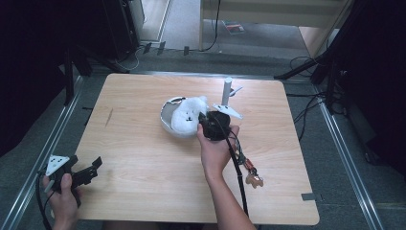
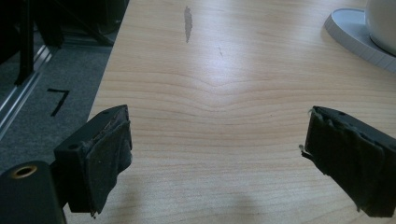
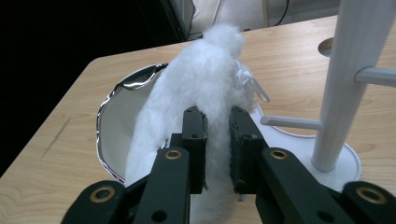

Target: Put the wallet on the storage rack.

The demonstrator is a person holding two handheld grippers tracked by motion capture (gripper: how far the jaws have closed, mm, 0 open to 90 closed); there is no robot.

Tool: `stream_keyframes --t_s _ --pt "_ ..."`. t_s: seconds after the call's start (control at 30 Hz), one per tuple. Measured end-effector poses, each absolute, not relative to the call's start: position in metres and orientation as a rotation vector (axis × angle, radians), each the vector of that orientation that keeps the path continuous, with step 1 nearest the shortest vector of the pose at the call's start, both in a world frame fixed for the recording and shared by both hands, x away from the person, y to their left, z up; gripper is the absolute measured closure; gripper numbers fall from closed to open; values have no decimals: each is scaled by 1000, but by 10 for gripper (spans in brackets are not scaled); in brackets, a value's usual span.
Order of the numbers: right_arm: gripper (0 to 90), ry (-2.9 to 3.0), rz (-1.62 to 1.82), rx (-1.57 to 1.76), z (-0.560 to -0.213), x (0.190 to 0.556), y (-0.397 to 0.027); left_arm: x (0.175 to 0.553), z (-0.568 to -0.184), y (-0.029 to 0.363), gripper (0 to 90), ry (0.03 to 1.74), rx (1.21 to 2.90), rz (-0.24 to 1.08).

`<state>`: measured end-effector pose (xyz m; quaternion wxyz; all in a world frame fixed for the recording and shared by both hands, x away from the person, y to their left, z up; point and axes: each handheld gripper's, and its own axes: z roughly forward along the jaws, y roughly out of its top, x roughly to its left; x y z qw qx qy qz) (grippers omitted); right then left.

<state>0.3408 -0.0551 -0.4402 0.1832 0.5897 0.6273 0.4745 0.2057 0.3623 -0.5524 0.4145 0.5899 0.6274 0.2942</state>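
A white fluffy plush toy (image 1: 187, 116) with a small face lies over a shiny silver bowl (image 1: 166, 114) near the table's middle. My right gripper (image 1: 207, 120) is shut on the plush toy (image 3: 205, 88); its two black jaws pinch the fur from the toy's right side, above the bowl (image 3: 112, 116). My left gripper (image 1: 91, 168) is held at the table's front left corner, open, with nothing between its fingers (image 2: 100, 158). In the left gripper view the bare wood lies between the jaws and the bowl's rim (image 2: 355, 37) is at the far right.
A white peg stand (image 1: 226, 93) with side pegs stands just behind the right gripper; its post (image 3: 348, 79) is close on the right. A keyring with a brown charm (image 1: 253, 176) lies on the table's right front. Cables and dark stands surround the table.
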Motion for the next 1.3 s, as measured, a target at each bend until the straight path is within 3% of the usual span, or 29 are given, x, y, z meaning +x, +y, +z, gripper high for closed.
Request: stream_keyframes --t_s 0.23,1.3 --pt "679 1848 1413 1641 -443 346 -52 206 -552 362 79 1576 1482 739" --pt "739 2029 1334 1517 -452 356 -26 206 -552 362 79 1572 1487 742"
